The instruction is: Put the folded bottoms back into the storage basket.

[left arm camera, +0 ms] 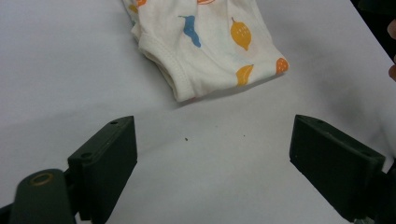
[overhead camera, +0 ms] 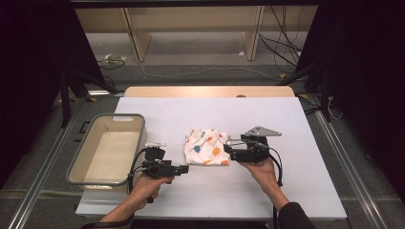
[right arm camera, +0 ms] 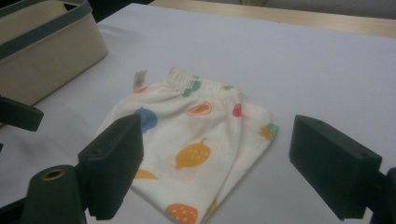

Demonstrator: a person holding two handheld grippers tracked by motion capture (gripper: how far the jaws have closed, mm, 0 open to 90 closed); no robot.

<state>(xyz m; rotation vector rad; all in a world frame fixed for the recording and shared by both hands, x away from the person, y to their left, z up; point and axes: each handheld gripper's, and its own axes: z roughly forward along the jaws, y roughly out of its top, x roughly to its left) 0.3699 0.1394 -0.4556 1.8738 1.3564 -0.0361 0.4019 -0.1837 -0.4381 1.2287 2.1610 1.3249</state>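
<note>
A white tabletop (overhead camera: 286,181) carries a beige bin (overhead camera: 107,149) at the left. The folded fruit-print shorts (overhead camera: 207,147) lie mid-table, waistband seemingly toward the far edge, long axis near-to-far. Right claw (overhead camera: 228,147) gapes wide beside them; left claw (overhead camera: 185,169) wide, nearer.

Your folded garment (overhead camera: 207,147) lies flat near the middle of the table (overhead camera: 267,191), nothing under it but the tabletop. To its left, well apart, sits the basket (overhead camera: 76,164) at the table's left edge. Your left gripper (overhead camera: 184,169) is between basket and garment, nearer you, jaws apart, pointing toward the garment's near left corner, not touching. Your right gripper (overhead camera: 227,149) is just beside the garment's right edge, jaws apart and facing it. Behind the table, cables (overhead camera: 191,72) lie on the floor.
</note>
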